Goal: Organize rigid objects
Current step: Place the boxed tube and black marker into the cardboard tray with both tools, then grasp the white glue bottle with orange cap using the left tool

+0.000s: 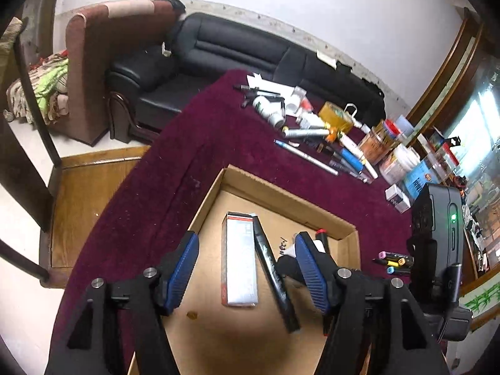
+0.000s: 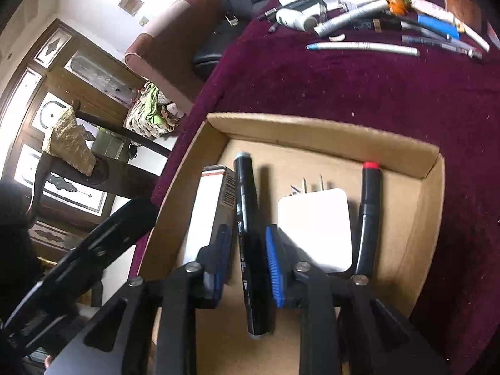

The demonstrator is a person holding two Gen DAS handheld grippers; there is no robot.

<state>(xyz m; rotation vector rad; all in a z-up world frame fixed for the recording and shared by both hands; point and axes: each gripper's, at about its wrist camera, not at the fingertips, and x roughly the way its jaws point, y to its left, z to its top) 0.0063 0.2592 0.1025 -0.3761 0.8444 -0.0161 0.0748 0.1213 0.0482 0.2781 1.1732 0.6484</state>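
Rigid objects lay in 2 groups: those already sorted into the cardboard box [image 2: 431, 206] and those left loose on the maroon tablecloth [image 2: 343, 87].

Box contents, as counted from the right wrist view:
1. A slim silver carton [image 2: 203, 218] against the left wall.
2. A black marker [image 2: 250, 234], touching the carton near its far end.
3. A white plug adapter [image 2: 315, 228], prongs pointing to the far wall.
4. A red-capped marker [image 2: 368, 215], just beside the adapter.

The right gripper [image 2: 247, 262] stood over the box with its blue pads parted around the black marker. Gaps showed on both sides, so it gripped nothing; the marker appeared to lie on the box floor, though the blur made contact hard to confirm. The left gripper [image 1: 247, 272] hovered wide open above the carton and the same marker, also holding nothing.

Outstanding work was the larger share. Near the table's far edge lay a clutter of pens, tubes and bottles [image 1: 315, 131], including a long silver pen [image 1: 306, 156] and a white bottle [image 1: 268, 111]. A few coloured markers [image 1: 393, 261] lay on the cloth just right of the box. My judgement was that the task stood at an early stage: 4 items boxed, well over 4 remaining.
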